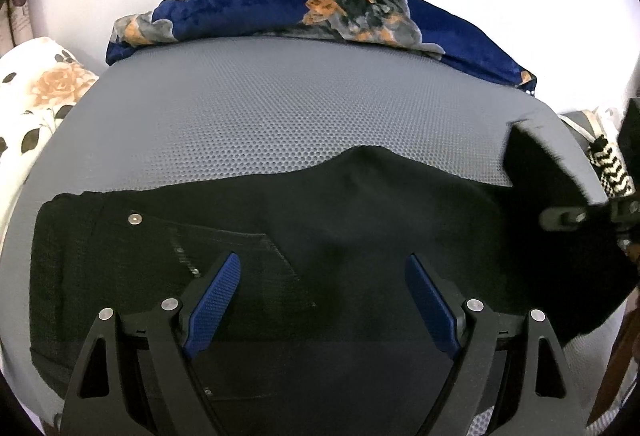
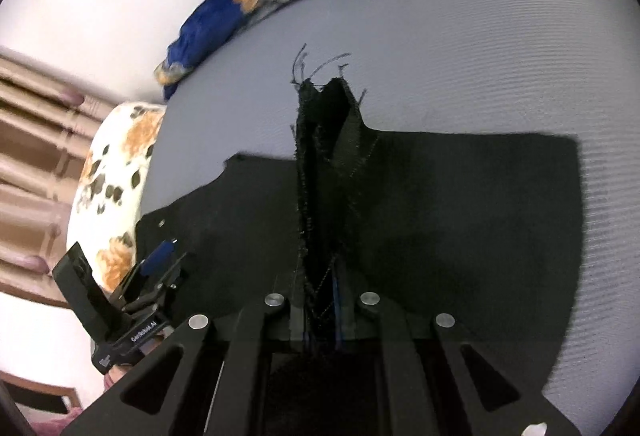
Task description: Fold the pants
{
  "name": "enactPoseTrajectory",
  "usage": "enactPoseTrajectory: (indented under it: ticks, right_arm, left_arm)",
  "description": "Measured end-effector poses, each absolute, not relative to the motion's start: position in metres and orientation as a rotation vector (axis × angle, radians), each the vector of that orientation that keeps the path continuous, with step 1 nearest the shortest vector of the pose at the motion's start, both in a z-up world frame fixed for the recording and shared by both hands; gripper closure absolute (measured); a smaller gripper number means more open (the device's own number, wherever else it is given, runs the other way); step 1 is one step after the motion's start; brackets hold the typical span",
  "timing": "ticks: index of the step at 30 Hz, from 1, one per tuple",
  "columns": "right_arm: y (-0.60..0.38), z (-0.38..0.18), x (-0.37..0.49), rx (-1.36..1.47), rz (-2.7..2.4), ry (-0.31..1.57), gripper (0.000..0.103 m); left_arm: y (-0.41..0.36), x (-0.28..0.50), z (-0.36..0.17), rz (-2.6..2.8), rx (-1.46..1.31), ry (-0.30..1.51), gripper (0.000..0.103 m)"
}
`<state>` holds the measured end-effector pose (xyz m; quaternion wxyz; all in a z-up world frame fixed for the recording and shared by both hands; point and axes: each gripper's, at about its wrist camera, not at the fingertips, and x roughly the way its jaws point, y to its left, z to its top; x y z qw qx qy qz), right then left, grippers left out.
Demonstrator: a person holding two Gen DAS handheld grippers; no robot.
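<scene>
Black pants [image 1: 340, 220] lie flat on a grey mesh mattress [image 1: 280, 104], waistband and metal button [image 1: 134, 219] at the left. My left gripper [image 1: 322, 276] hovers open over the pocket area, blue pads [image 1: 218, 300] wide apart and empty. My right gripper [image 2: 322, 300] is shut on a frayed hem of the pants [image 2: 324, 156], which stands up between its fingers above the rest of the pants [image 2: 460, 216]. The left gripper also shows in the right wrist view [image 2: 160, 256], at the lower left. The right gripper shows at the right edge of the left wrist view [image 1: 576, 216].
A blue floral blanket [image 1: 320, 16] lies along the mattress's far edge. A white floral pillow [image 1: 36, 96] sits at the left. A white wall is behind. A striped cloth [image 1: 612, 168] lies off the right edge. Curtains [image 2: 36, 156] hang at the left.
</scene>
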<state>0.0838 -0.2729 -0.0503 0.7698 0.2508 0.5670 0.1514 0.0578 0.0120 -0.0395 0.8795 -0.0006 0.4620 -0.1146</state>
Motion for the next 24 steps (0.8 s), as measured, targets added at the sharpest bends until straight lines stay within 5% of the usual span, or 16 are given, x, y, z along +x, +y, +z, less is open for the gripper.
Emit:
enactPoseTrajectory:
  ticks: [11, 19, 24]
  right_arm:
    - [-0.197, -0.084, 0.094, 0.333, 0.378, 1.328, 0.093]
    - [-0.175, -0.079, 0.092, 0.22, 0.399, 1.306, 0.062]
    - [-0.17, -0.063, 0.082, 0.149, 0.418, 1.261, 0.06]
  left_arm:
    - [0.025, 0.053, -0.028, -0.291, -0.031, 0.95, 0.018]
    - [0.028, 0.054, -0.029, -0.306, -0.095, 0.979, 0.018]
    - [0.028, 0.054, -0.028, -0.323, -0.128, 0.996, 0.018]
